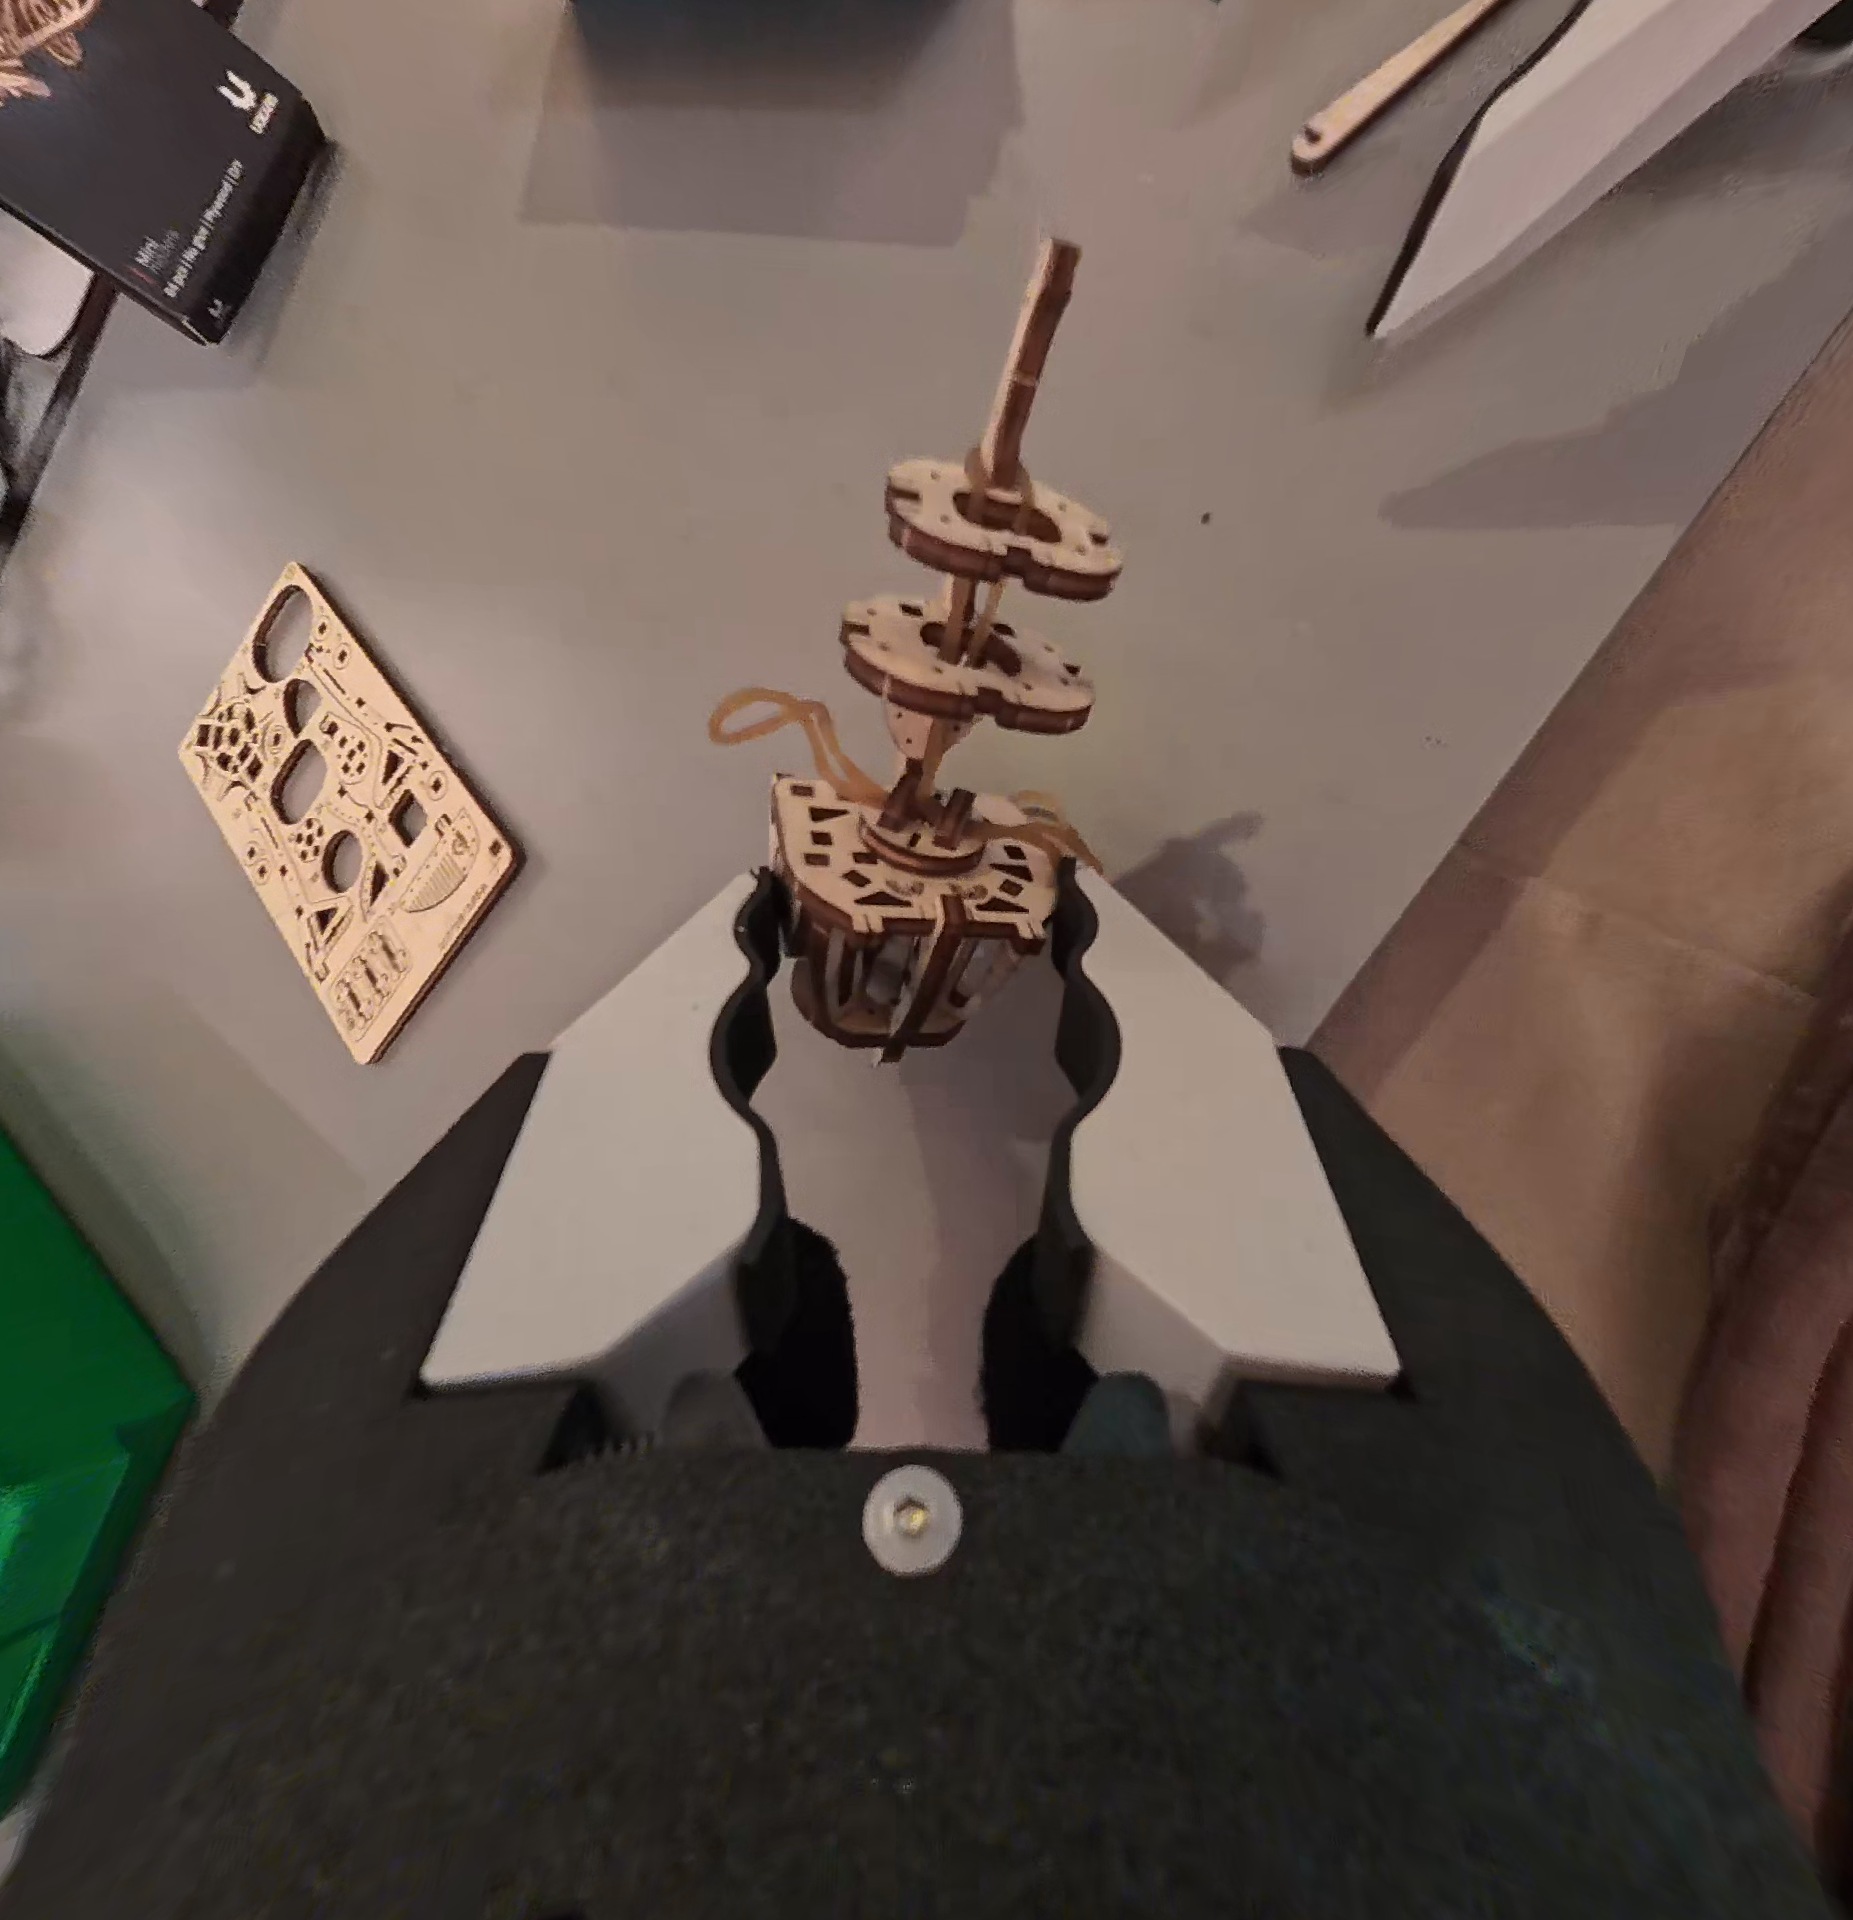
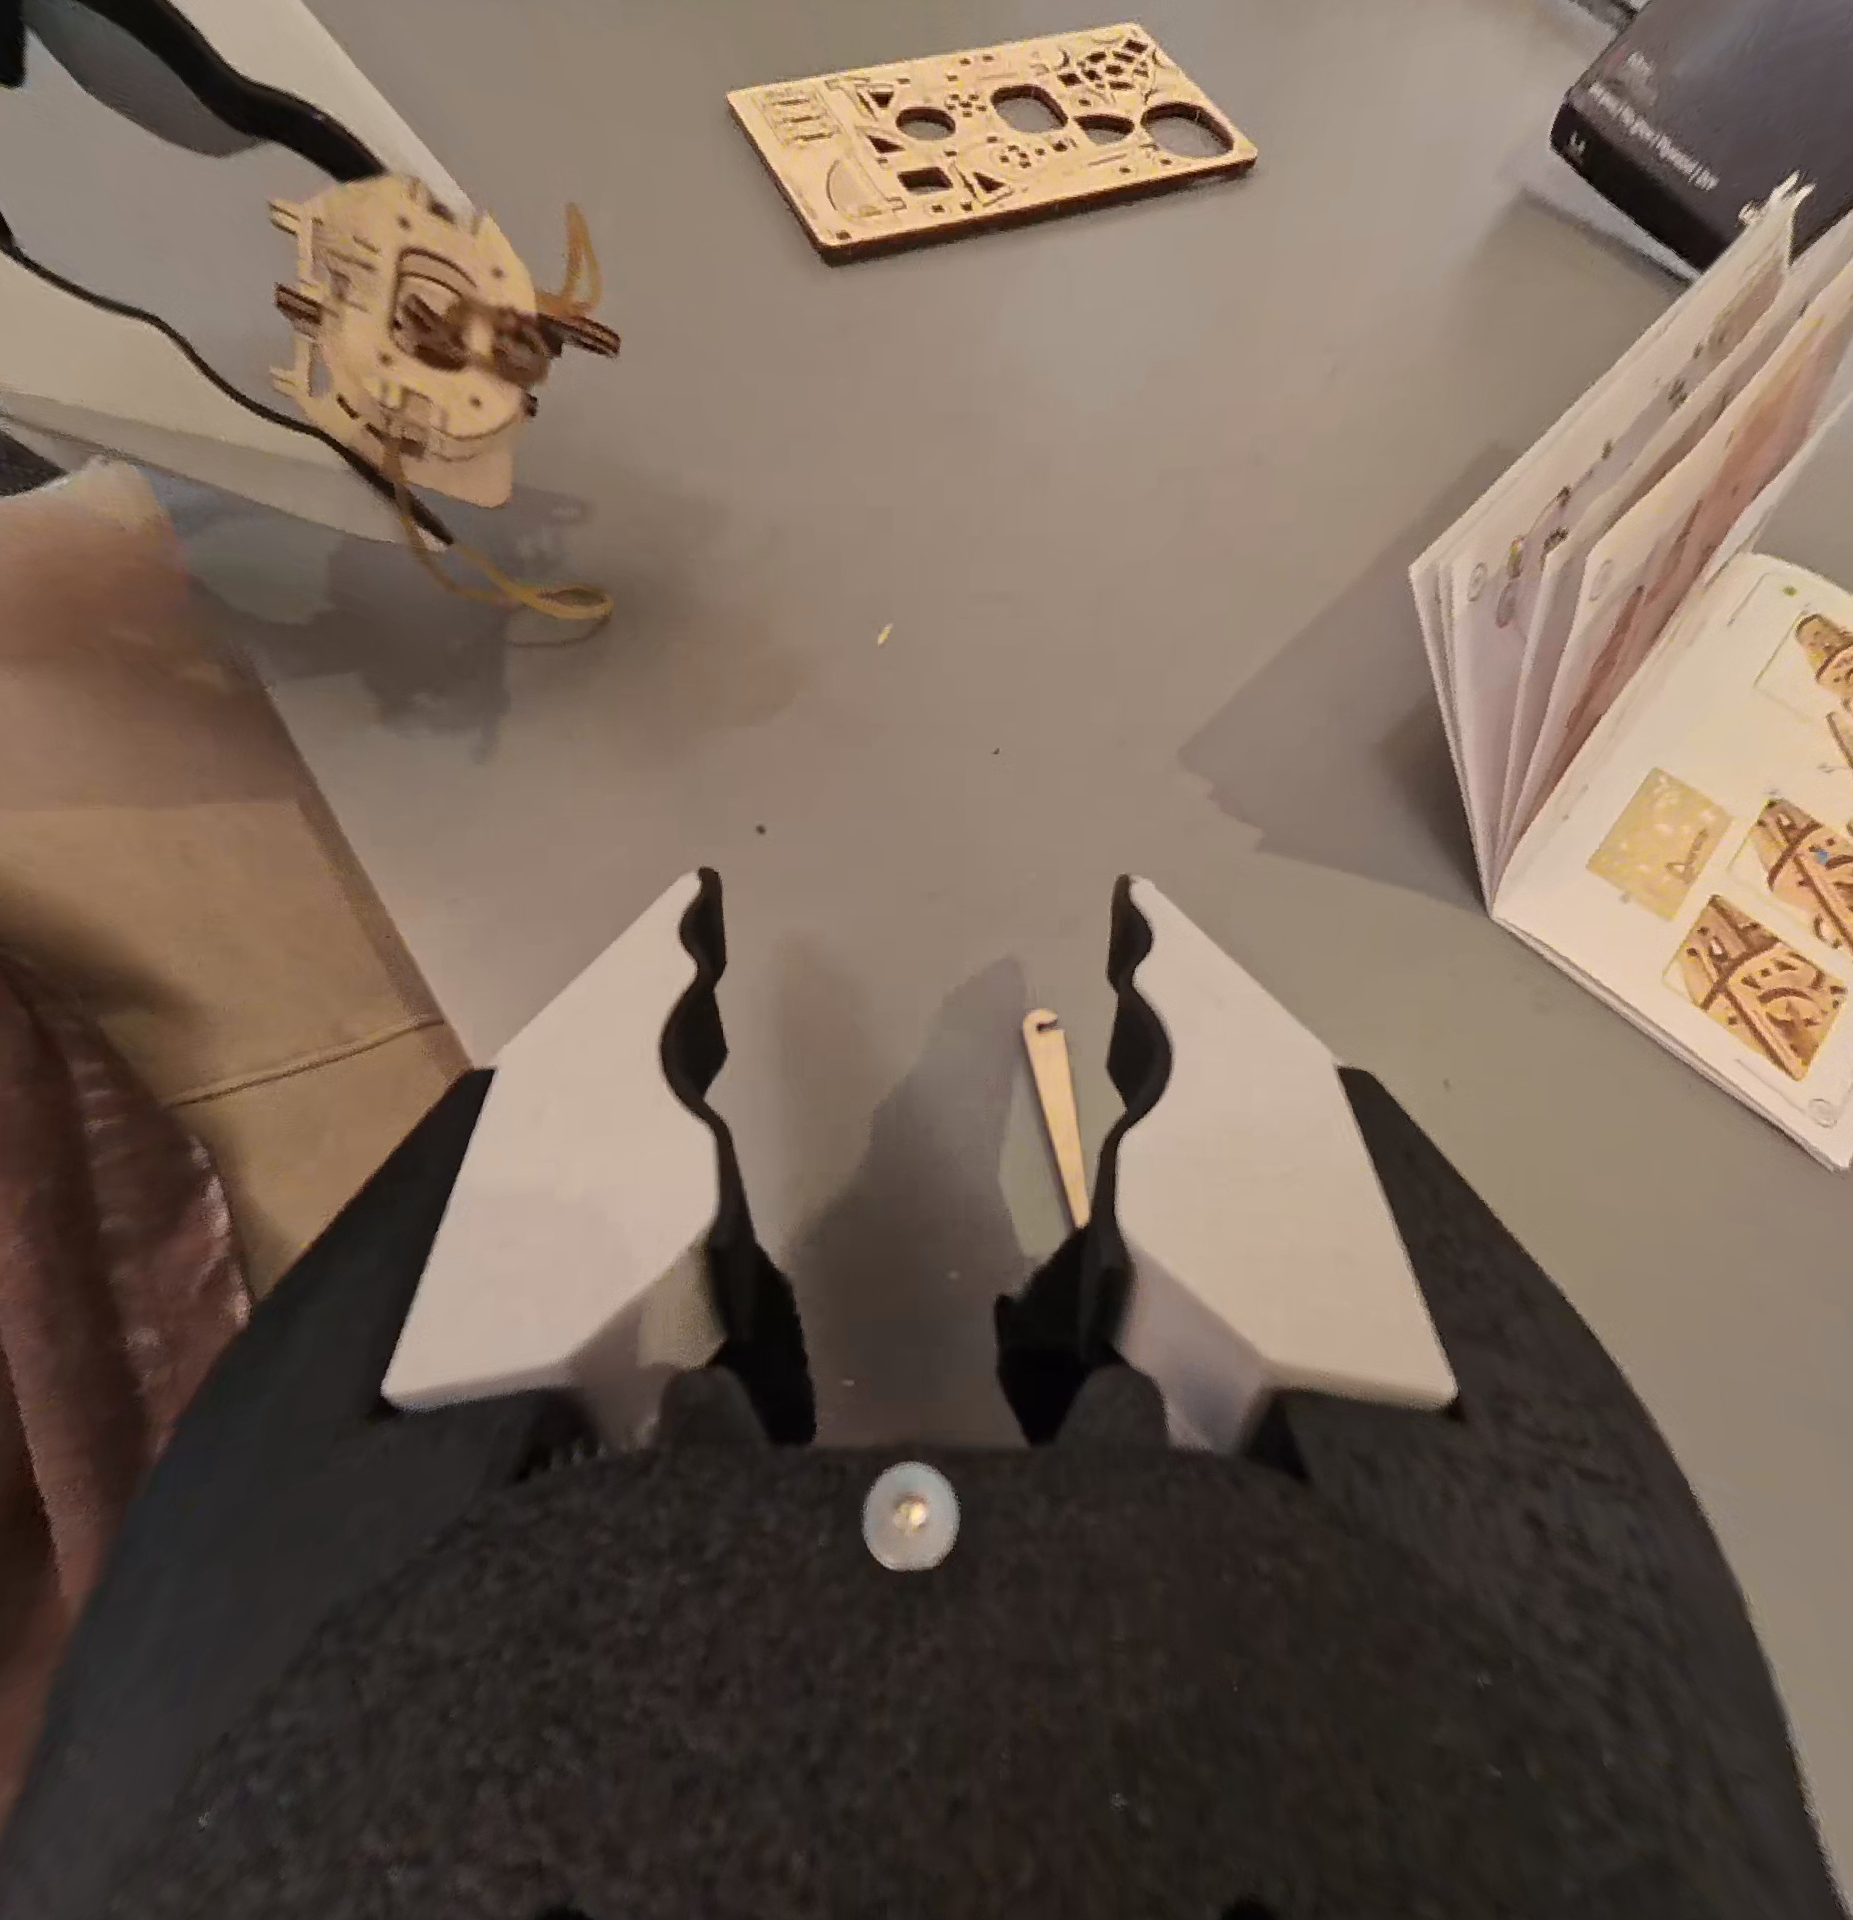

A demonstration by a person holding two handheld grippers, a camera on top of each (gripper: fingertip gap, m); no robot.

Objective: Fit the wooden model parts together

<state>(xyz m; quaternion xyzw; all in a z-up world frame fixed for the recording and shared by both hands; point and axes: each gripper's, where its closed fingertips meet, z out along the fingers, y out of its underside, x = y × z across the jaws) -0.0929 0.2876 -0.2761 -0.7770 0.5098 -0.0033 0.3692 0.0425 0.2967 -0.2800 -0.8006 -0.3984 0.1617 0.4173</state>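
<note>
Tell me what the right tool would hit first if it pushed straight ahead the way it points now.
Probably the bare grey tabletop. The right tool is open and empty, aimed down at the table. The thin wooden stick lies by its right finger, seemingly below the tips. Depth is unclear, so the punched wooden sheet looks too far to matter.

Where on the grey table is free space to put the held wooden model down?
Bare table lies between the punched wooden sheet and the open right gripper, left of the open booklet. A wooden stick lies between its fingers. The left gripper holds the wooden model.
</note>
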